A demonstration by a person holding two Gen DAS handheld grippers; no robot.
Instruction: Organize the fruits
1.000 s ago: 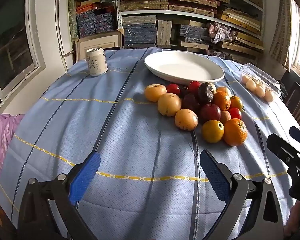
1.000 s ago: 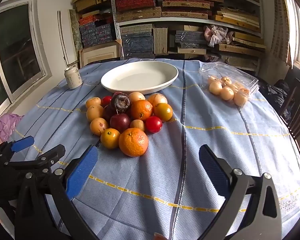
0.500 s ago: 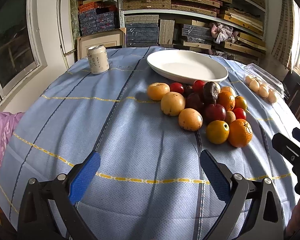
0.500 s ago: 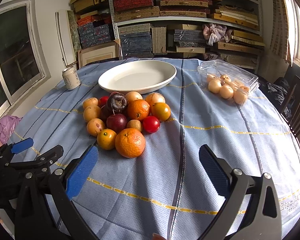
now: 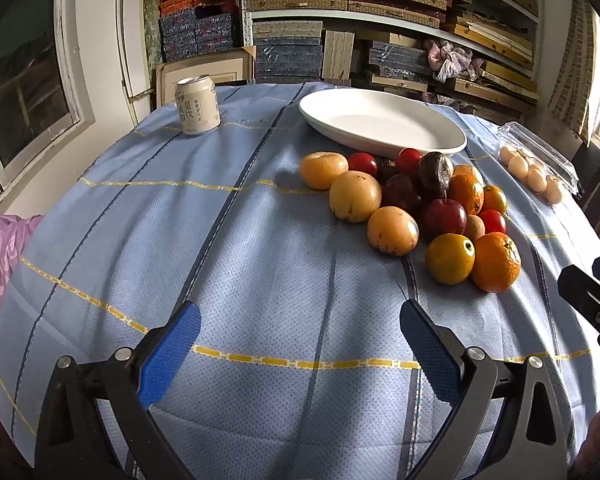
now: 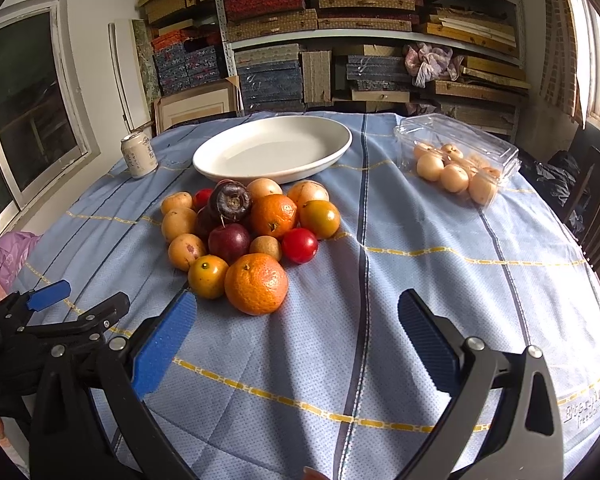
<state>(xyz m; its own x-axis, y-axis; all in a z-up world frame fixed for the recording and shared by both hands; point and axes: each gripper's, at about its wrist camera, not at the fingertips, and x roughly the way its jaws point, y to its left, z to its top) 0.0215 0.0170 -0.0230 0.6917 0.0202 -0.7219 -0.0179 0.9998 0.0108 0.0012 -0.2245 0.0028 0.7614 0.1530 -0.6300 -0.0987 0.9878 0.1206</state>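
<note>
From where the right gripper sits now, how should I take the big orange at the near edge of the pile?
Grip the big orange across its widest middle, coming in from the near side, where only bare tablecloth lies. The yellow fruit touches one flank, so bring a finger down into that seam. The right gripper looks open wide enough.

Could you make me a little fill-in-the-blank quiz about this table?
1. The white plate holds ___ fruit.
2. The drink can stands ___.
3. The left tool and right tool are both ___.
4. The clear box has its lid ___.

Missing words: no; upright; open; open
</note>
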